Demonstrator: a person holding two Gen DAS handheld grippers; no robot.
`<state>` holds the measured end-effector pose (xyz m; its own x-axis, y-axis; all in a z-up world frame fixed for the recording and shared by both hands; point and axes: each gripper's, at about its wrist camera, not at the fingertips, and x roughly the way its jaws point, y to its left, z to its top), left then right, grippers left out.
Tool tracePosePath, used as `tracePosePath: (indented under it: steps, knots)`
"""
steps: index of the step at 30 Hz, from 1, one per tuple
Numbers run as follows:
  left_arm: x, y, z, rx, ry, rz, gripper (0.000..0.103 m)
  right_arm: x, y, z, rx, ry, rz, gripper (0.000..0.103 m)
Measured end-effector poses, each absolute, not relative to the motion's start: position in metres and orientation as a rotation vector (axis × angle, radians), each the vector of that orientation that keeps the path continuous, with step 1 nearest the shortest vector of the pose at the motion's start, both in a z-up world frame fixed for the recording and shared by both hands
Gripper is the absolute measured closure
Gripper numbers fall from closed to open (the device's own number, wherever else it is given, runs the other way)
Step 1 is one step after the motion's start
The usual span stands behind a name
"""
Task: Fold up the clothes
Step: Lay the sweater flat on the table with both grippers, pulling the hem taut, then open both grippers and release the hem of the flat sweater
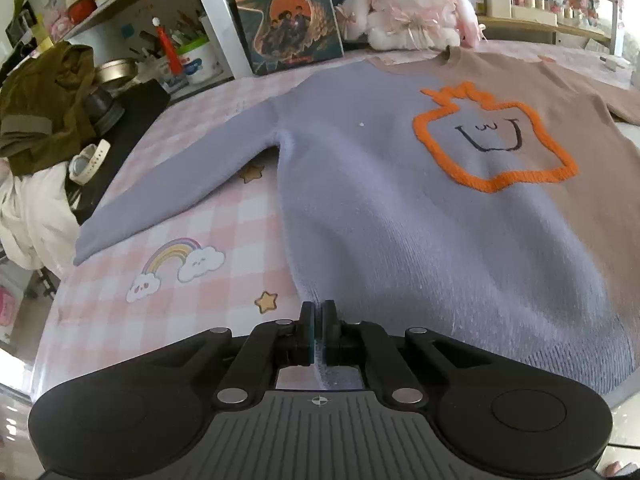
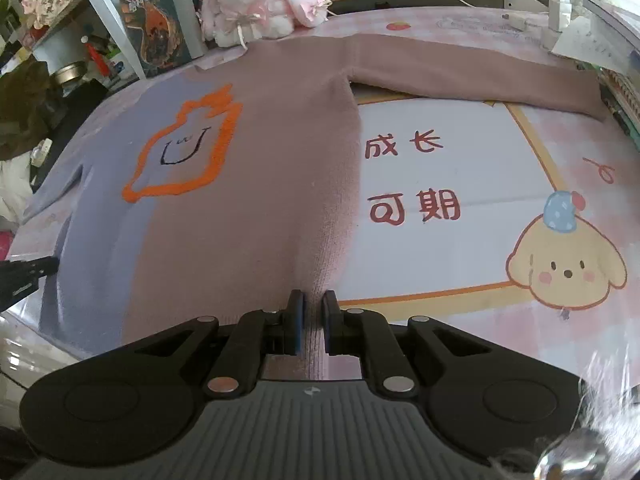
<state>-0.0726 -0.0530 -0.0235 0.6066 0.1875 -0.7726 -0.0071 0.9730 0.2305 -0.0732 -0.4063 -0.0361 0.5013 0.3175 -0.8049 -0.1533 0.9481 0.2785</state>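
Note:
A two-tone sweater [image 1: 400,200], lavender on one half and brown on the other, with an orange outlined face, lies flat on the pink patterned table, sleeves spread. My left gripper [image 1: 318,320] is shut on the lavender hem at the near left corner. My right gripper [image 2: 313,316] is shut on the brown hem [image 2: 312,280] at the near right corner of the sweater [image 2: 240,180]. The left gripper's tip [image 2: 24,276] shows at the left edge of the right wrist view.
A white plush rabbit [image 1: 416,4] and a book [image 1: 288,12] stand at the table's far edge. An olive garment [image 1: 44,96] and a watch [image 1: 86,162] lie at the left. Papers and notebooks [image 2: 600,52] sit at the far right. Shelves stand behind.

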Motion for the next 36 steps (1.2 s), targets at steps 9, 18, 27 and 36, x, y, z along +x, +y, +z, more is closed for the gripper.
tracePosePath:
  steps: [9, 18, 27, 36]
  knots:
    - [-0.069, -0.050, -0.024, 0.144, 0.893, 0.124, 0.100, -0.072, -0.400, -0.037, 0.175, 0.980, 0.246, 0.094]
    - [-0.073, -0.046, -0.020, 0.120, 0.908, 0.149, 0.094, -0.076, -0.396, -0.036, 0.118, 0.980, 0.268, 0.093]
    - [-0.103, -0.060, 0.004, 0.043, 0.823, 0.147, 0.079, -0.086, -0.392, -0.018, 0.051, 0.924, 0.271, 0.058]
    - [-0.131, -0.065, 0.033, -0.125, 0.704, 0.197, 0.024, -0.097, -0.375, 0.001, 0.014, 0.805, 0.173, 0.010]
